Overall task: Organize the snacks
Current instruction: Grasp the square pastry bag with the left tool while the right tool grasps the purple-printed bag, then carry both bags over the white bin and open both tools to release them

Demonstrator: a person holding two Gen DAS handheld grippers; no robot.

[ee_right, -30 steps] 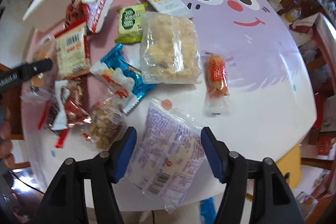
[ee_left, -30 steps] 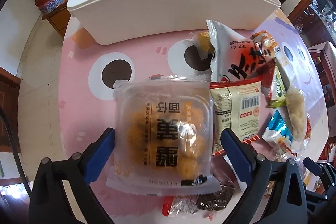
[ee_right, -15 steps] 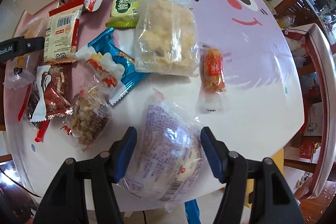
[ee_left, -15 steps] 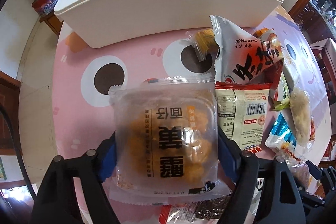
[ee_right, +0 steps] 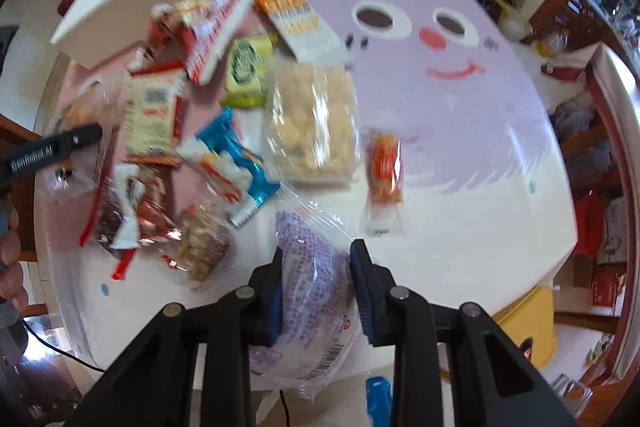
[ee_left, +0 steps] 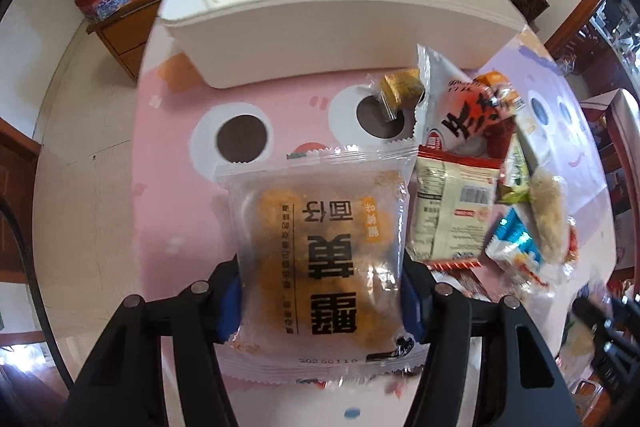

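Snacks are in both hands now: the left gripper (ee_left: 320,301) has just been closing and its blue fingers (ee_left: 230,303) press the sides of a frosted pastry packet (ee_left: 320,259), held face-up with its long side running away from the hand. Straight ahead of that packet, across the pink tabletop (ee_left: 176,211), stands the white bin (ee_left: 320,39), so the left hand looks the nearer one to drop first. The right gripper (ee_right: 316,291) has also been closing, and pinches a purple-printed bun bag (ee_right: 312,267); from there the bin sits well off to the far left, past the loose pile of wrappers (ee_right: 224,155).
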